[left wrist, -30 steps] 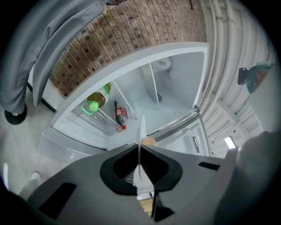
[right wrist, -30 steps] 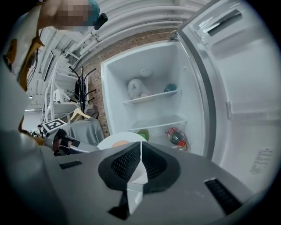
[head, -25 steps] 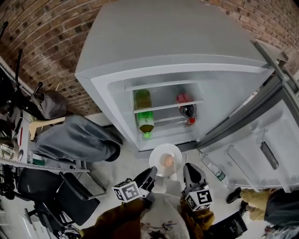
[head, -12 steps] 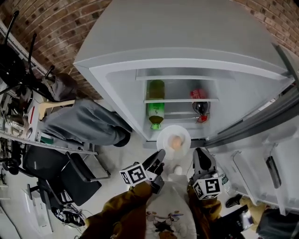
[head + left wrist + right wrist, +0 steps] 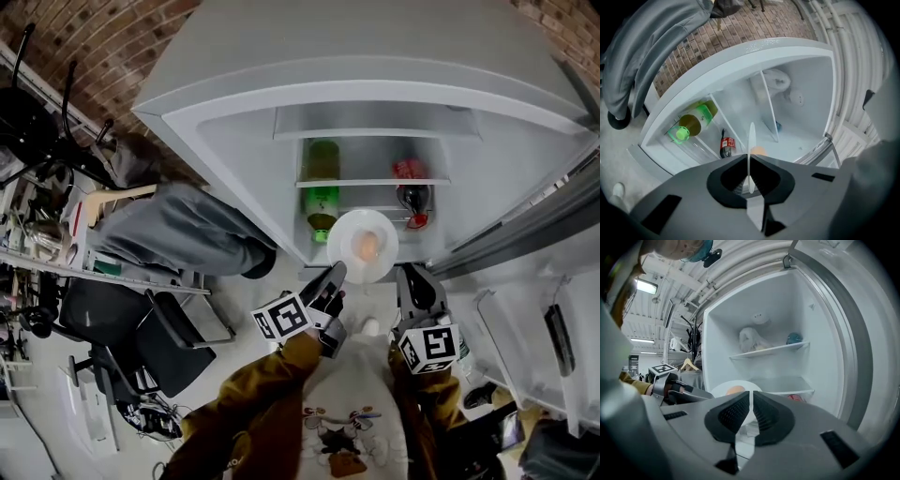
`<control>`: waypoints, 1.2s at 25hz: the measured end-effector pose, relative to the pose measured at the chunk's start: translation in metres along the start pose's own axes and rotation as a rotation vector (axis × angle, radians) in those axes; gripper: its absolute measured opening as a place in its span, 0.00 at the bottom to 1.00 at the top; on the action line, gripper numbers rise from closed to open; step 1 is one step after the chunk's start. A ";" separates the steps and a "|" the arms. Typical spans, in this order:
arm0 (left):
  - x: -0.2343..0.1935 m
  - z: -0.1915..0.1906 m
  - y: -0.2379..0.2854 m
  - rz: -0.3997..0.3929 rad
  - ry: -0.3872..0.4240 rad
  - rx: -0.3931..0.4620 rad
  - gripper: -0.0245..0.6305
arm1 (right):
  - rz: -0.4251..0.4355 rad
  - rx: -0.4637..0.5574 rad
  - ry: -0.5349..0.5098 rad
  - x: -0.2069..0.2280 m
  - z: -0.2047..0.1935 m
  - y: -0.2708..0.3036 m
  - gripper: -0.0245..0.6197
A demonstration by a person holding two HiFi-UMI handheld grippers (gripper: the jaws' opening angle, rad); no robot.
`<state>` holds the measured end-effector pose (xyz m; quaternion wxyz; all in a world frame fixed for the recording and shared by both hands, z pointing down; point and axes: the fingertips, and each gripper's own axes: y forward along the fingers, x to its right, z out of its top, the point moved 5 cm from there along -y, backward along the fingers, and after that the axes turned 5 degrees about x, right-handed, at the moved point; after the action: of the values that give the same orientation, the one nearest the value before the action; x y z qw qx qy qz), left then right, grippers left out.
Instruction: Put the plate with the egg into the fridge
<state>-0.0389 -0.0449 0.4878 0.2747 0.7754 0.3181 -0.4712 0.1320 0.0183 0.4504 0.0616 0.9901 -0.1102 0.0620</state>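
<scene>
The plate (image 5: 349, 232) bearing the egg (image 5: 367, 246) is being pinched by the left gripper (image 5: 335, 277) jaws, the right gripper (image 5: 410, 277) jaws closed empty, the fridge (image 5: 356, 56) at 12 o'clock.

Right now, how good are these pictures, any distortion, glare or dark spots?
Head view: strong fisheye bends the fridge edges; plate is bright but readable. Left gripper view: corners black, scene tilted, plate seen edge-on and sharp. Right gripper view: ceiling lamp glares at left; fridge interior evenly lit.

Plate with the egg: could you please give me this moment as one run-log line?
left claw: shut on plate | right claw: shut, beside plate | egg: on plate | fridge: open
</scene>
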 end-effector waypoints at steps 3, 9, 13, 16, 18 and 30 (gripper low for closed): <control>0.005 0.008 0.010 -0.007 0.013 0.016 0.06 | 0.011 0.004 0.000 0.007 0.004 0.007 0.09; 0.009 0.020 0.015 -0.018 0.014 0.048 0.06 | 0.046 -0.049 0.107 0.013 -0.006 0.017 0.19; 0.008 0.024 0.020 -0.020 0.015 0.064 0.06 | 0.058 -0.079 0.135 0.016 -0.012 0.030 0.28; 0.006 0.027 0.026 -0.023 0.009 0.074 0.06 | 0.092 -0.086 0.231 0.017 -0.013 0.042 0.30; 0.007 0.029 0.027 -0.032 0.005 0.079 0.06 | 0.120 -0.087 0.352 0.017 -0.013 0.049 0.30; 0.003 0.033 0.032 -0.050 -0.024 0.104 0.06 | 0.193 -0.124 0.800 0.015 -0.025 0.072 0.30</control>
<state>-0.0320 -0.0895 0.4759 0.2260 0.7747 0.3091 -0.5032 0.1273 -0.0512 0.4851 0.1528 0.8674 -0.1735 0.4406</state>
